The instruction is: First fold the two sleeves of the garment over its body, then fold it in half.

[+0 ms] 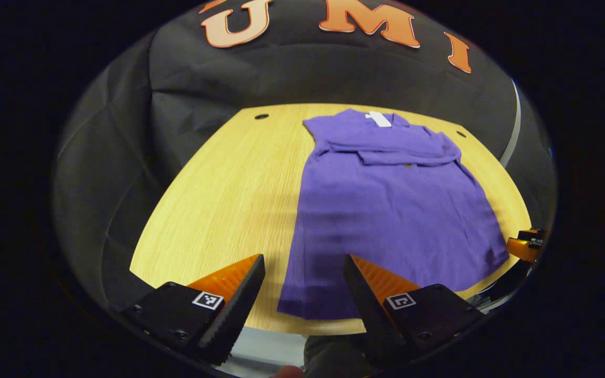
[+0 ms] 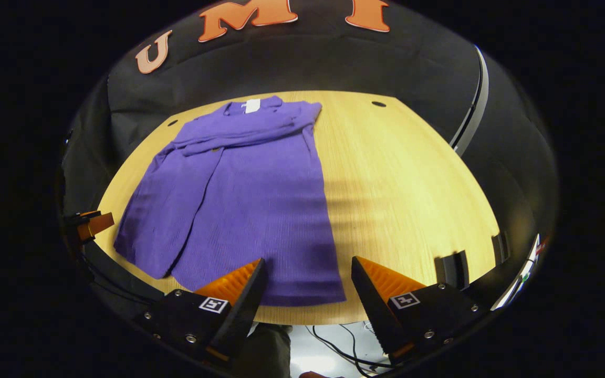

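Observation:
A purple garment lies flat on the wooden table, collar at the far end with a white tag. Both sleeves lie folded across its chest. My left gripper is open above the near hem's left corner, holding nothing. In the right gripper view the same garment spreads over the left half of the table, and my right gripper is open over the hem's right corner. The other gripper peeks in at the left edge, and at the right edge of the left gripper view.
Black cloth walls surround the table on all sides. Small holes mark the table's far corners. Bare wood lies left of the garment in the left gripper view and right of it in the right gripper view. Cables hang below the near edge.

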`<state>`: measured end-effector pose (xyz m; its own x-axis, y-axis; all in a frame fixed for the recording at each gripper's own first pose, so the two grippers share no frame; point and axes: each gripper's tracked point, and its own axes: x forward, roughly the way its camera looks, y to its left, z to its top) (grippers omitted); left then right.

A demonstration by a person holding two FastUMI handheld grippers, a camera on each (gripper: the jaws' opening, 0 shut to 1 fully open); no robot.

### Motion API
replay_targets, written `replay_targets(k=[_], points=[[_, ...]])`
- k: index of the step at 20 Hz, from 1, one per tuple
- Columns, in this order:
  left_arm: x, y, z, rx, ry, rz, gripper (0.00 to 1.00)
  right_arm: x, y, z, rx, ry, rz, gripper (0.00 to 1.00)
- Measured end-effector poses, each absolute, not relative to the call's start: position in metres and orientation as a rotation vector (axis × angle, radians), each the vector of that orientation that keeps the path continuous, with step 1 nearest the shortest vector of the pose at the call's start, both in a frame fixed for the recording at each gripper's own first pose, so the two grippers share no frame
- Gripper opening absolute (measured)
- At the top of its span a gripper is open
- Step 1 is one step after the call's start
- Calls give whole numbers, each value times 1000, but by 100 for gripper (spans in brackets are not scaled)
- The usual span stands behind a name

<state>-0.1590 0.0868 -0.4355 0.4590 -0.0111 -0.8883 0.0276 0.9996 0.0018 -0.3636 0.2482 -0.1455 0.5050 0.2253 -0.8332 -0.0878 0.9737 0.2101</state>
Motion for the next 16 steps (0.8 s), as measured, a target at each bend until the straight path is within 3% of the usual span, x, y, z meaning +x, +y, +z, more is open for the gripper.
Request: replay_targets(k=[11, 16], points=[[-202, 84, -483, -96, 1430, -16, 98, -379, 255, -173, 122, 1206, 223, 97], [-208, 87, -479, -81, 1569, -22, 99, -381, 259, -176, 106, 1274, 244, 91]])
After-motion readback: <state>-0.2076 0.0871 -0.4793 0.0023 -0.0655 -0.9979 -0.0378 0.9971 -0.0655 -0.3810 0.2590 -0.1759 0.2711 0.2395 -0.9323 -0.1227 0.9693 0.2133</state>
